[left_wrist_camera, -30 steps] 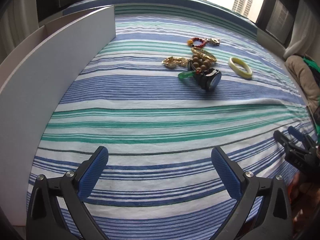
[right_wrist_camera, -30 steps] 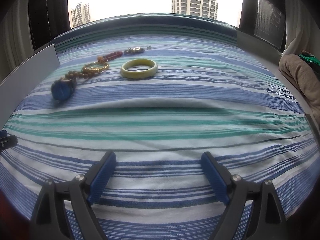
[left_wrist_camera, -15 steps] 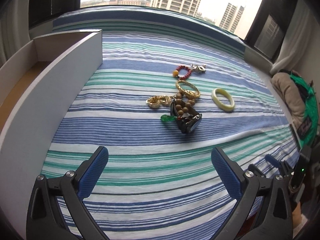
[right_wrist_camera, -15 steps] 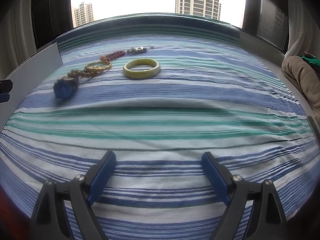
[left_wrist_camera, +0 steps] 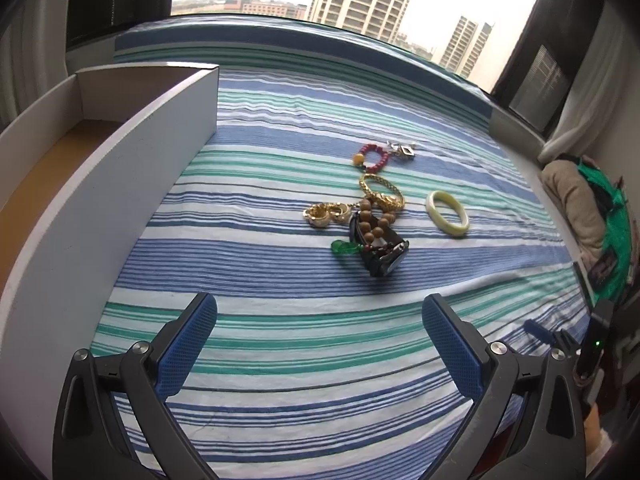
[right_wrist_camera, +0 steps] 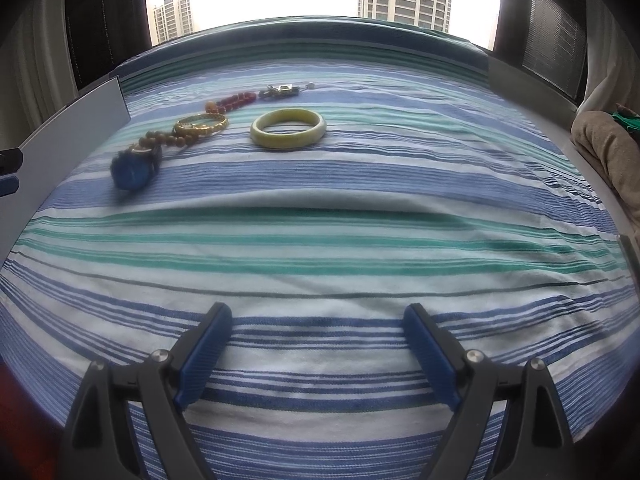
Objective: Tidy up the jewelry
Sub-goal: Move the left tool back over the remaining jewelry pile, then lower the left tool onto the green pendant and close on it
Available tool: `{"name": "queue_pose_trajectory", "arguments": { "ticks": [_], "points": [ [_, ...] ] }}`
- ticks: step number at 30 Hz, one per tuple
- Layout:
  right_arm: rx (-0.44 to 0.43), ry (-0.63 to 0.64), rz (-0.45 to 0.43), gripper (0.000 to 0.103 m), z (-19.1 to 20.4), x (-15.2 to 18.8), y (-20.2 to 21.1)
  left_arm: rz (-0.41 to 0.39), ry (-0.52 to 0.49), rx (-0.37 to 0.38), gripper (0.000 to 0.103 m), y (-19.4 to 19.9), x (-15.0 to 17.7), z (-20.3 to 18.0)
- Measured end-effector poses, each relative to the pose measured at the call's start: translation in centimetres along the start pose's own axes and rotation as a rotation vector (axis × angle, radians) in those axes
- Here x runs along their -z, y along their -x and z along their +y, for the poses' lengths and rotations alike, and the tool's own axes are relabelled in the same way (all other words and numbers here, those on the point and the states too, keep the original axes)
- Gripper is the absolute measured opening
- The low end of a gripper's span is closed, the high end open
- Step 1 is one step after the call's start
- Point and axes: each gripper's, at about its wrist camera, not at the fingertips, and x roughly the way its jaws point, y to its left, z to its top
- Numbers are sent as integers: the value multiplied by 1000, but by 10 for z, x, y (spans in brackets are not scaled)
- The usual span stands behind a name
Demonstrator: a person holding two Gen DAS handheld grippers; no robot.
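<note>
Since the earlier frames the left claw (left_wrist_camera: 320,344) has risen and tipped downward, so the jewelry now sits lower in its view and the inside of the box (left_wrist_camera: 132,184) has come into sight; the right claw (right_wrist_camera: 318,346) has barely shifted. Both claws have their blue-padded fingers spread wide apart, holding nothing and touching nothing, above the striped cloth (left_wrist_camera: 280,360).

Ahead of the left claw and a little to its right lies the cluster of jewelry. Nearest is the dark watch (left_wrist_camera: 384,258), lying on its side, with a small green pendant (left_wrist_camera: 343,247) just to its left. A brown bead bracelet (left_wrist_camera: 374,222) drapes over the watch strap. Beside that, to the left, sit gold rings (left_wrist_camera: 326,214); just beyond it lies a gold chain bracelet (left_wrist_camera: 382,192), then a red bead bracelet (left_wrist_camera: 370,158) with a silver clasp piece (left_wrist_camera: 404,150) at its far right. A pale jade bangle (left_wrist_camera: 446,213) lies apart, to the right of the cluster.

From the right claw the same items lie far ahead and to the left, with the jade bangle (right_wrist_camera: 288,128) closest to centre and the watch (right_wrist_camera: 134,170) nearest.

To the left of the left claw stands the white-walled box, its long wall running away from the claw. Only its brown floor shows inside; no jewelry is visible in the part seen.
</note>
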Motion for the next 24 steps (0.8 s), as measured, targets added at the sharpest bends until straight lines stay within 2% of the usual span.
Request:
{"name": "queue_pose_trajectory", "arguments": {
  "ticks": [6,12,14,18,20,22,24],
  "points": [
    [-11,14,29,90,1,-2,-1,17,22,-11,100,-1,-1,11],
    [-2,5,16,90,1,0,0,17,85,107,89,-2,-27,4],
    [-1,3,14,91,1,0,0,66,118,127,78,-16,-34,1],
    [-2,4,11,91,1,0,0,175,219,198,70,-59,-36,-1],
    [-3,4,6,91,1,0,0,241,288,236,59,-85,-35,-1],
    [-3,4,3,91,1,1,0,279,343,254,58,-107,-33,0],
    [-5,5,0,91,1,1,1,273,381,241,58,-119,-33,1]
  ]
}}
